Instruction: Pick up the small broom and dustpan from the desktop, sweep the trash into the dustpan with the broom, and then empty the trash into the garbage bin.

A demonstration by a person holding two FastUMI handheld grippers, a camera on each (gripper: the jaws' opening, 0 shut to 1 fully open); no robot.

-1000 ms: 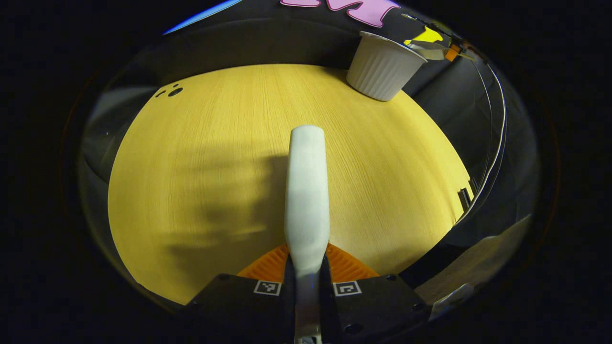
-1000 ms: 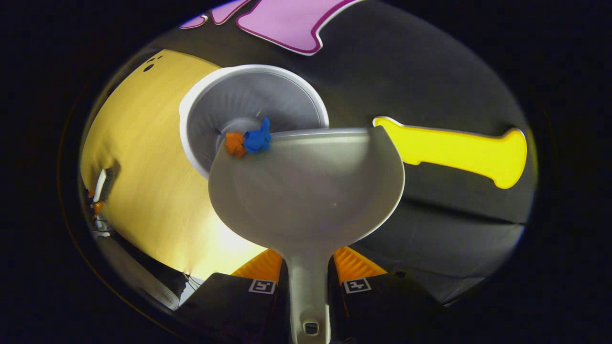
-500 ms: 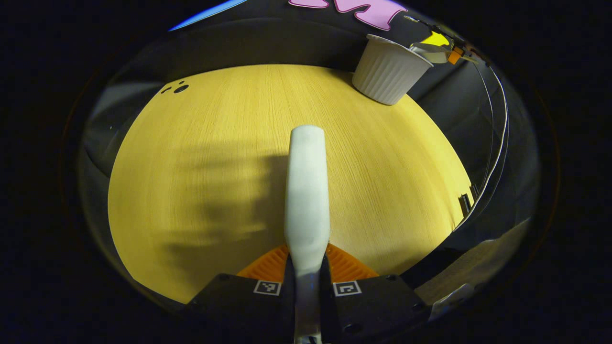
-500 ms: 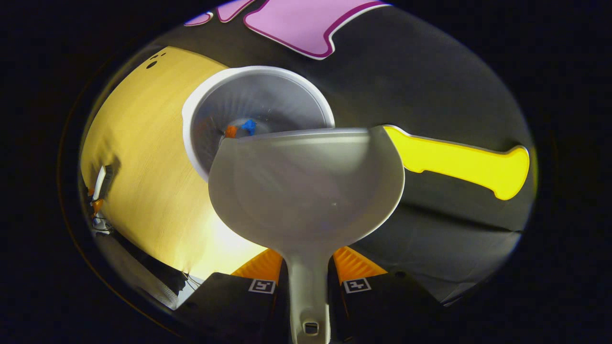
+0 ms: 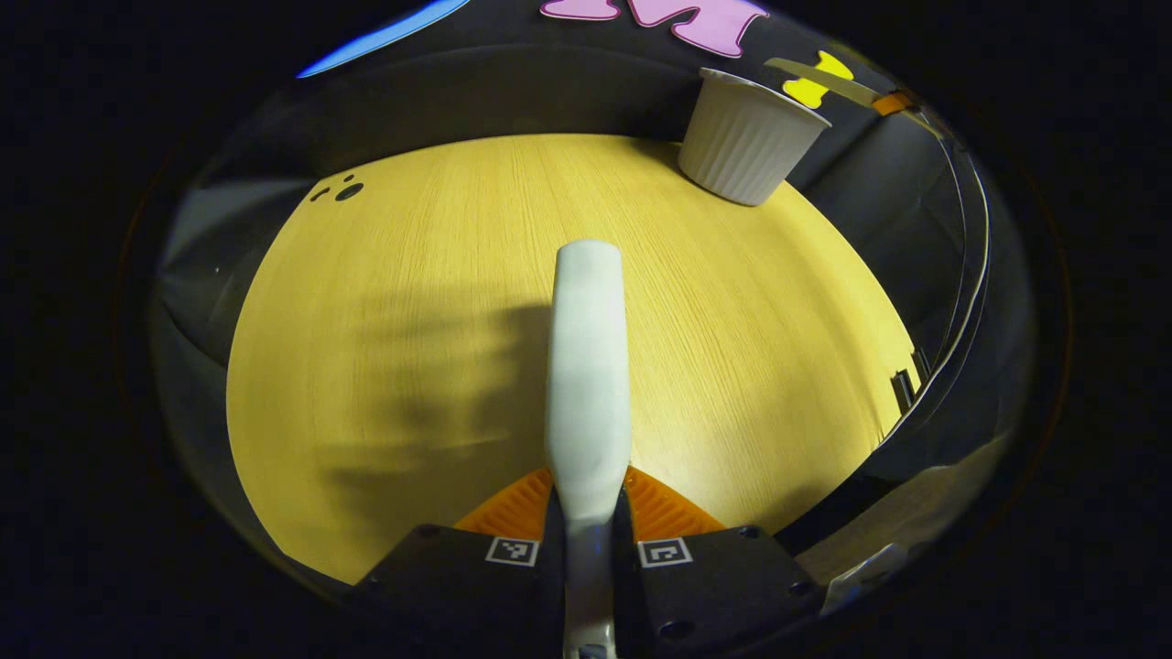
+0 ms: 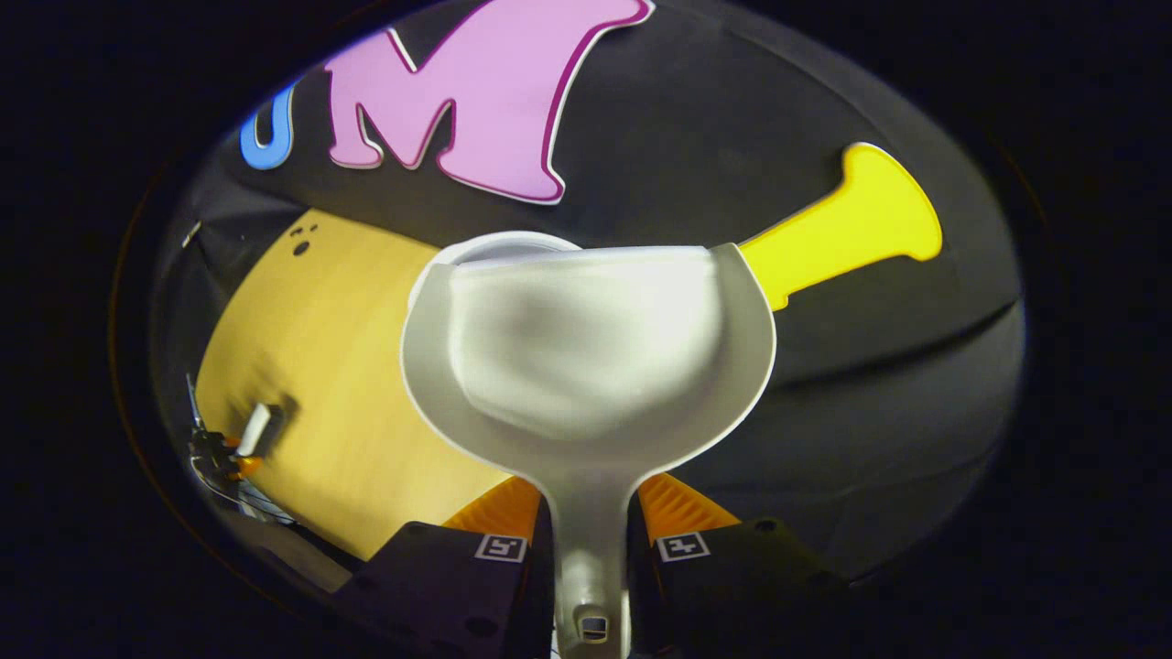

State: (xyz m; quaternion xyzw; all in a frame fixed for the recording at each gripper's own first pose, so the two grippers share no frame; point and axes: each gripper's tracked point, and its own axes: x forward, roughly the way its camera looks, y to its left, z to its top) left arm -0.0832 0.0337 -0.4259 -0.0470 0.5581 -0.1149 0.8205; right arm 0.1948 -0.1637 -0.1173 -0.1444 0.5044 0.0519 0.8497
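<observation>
1. Dustpan [image 6: 586, 366], pinched by its handle in the right gripper [image 6: 591, 540], looks empty, bin [image 6: 499, 249] just beyond its lip.
2. Left gripper [image 5: 588, 526] clamps the broom [image 5: 588, 366] over bare desktop [image 5: 412, 302]; emptying seems done.

desktop [image 5: 412, 302]: matt wood grain | dustpan [image 6: 586, 366]: smooth plastic | garbage bin [image 5: 746, 137]: ribbed plastic

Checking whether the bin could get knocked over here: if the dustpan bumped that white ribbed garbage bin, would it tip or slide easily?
Probably yes. The garbage bin looks like thin ribbed plastic, so likely light. It narrows toward its base, which suggests it would tip readily. It stands near the edge of the smooth desktop, so a nudge from the dustpan might also slide it.
</observation>
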